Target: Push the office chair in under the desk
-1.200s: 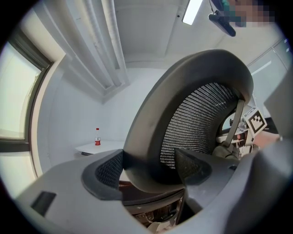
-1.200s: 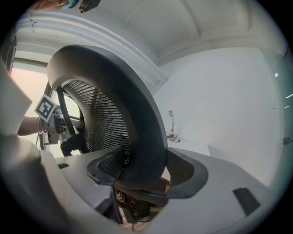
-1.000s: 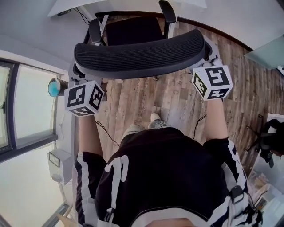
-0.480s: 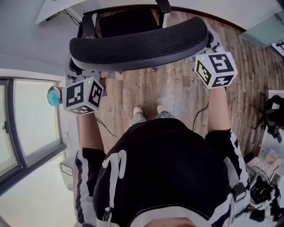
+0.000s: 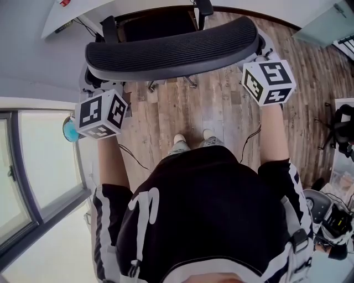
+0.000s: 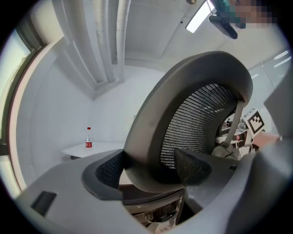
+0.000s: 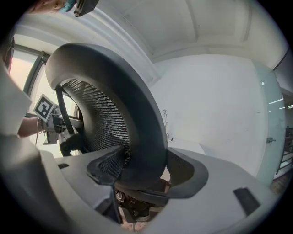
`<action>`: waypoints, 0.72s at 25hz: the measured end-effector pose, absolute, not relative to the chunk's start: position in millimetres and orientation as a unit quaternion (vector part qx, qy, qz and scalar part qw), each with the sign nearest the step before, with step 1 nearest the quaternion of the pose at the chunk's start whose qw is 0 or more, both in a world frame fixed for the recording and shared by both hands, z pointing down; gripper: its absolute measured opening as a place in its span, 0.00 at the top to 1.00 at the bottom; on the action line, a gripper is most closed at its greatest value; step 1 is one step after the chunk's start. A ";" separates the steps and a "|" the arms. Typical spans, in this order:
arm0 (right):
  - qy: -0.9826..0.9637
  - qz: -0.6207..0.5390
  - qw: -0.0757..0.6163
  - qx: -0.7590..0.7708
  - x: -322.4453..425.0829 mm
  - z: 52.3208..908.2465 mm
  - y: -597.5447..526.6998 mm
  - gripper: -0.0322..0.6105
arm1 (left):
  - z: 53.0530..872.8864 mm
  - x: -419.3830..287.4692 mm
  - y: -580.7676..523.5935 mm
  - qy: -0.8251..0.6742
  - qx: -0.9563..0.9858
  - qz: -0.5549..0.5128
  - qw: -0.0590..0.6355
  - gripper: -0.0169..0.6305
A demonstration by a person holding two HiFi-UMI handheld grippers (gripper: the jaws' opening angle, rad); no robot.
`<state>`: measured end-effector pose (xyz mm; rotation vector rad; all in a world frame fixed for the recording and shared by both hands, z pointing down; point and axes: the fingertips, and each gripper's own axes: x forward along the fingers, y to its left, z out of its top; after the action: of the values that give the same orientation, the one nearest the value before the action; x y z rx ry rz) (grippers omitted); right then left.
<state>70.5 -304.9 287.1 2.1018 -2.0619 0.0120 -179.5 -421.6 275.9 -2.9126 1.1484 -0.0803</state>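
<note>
Left gripper point(image 6: 151, 167) and right gripper point(image 7: 145, 169) clamp the office chair point(image 5: 171, 52) by its backrest rim
Jaws closed on opposite ends of the curved mesh back; seat and armrests meet the edge of the white desk point(image 5: 58, 14); open wood floor point(image 5: 215, 105) behind the chair; window point(image 5: 38, 166) wall close at left.

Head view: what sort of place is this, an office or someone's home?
Most likely an office: a black mesh-backed office chair, a white desk ahead of it, grey-brown wood-plank flooring and a tall window on the left.
</note>
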 end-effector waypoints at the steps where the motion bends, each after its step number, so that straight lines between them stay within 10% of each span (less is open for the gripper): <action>1: -0.695 0.003 0.097 0.713 66.4 287.2 -306.2 0.49 | 276.0 -183.0 -424.4 0.365 -0.931 -0.025 0.005 0.43; 18: -0.677 0.012 0.097 0.729 46.7 287.8 -330.4 0.49 | 274.9 -197.0 -459.7 0.341 -0.940 -0.016 0.010 0.43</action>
<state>46.7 -330.4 287.8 2.1601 -2.0059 0.0353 -197.0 -459.7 274.9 -2.9338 1.0646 -0.0499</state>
